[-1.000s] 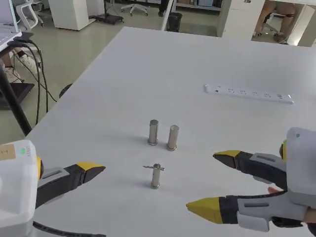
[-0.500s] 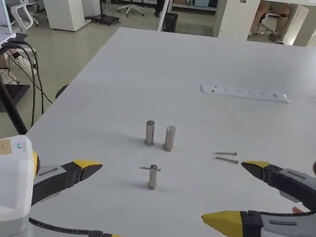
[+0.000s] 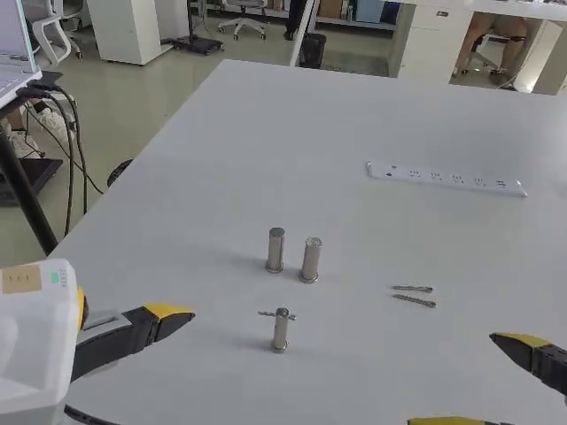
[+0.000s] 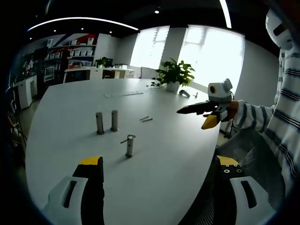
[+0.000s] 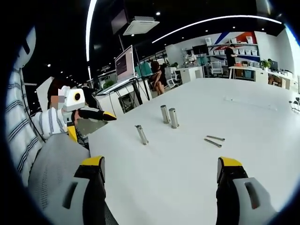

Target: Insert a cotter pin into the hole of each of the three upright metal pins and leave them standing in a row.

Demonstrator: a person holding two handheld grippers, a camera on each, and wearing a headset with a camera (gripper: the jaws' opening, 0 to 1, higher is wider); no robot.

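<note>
Our left claw (image 4: 159, 161) and right claw (image 5: 161, 162) both gape wide and empty at the near side of the table (image 3: 354, 133). Between them the nearest metal pin (image 3: 280, 329) stands with a cotter pin (image 3: 270, 314) through its top; two bare pins (image 3: 275, 249) stand side by side just behind. Two loose cotter pins (image 3: 413, 289) lie to the right, a power strip (image 3: 446, 176) beyond.

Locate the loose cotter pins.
Head view: the loose cotter pins lie side by side on the table, right of the two bare upright pins, nearer than the power strip.
</note>
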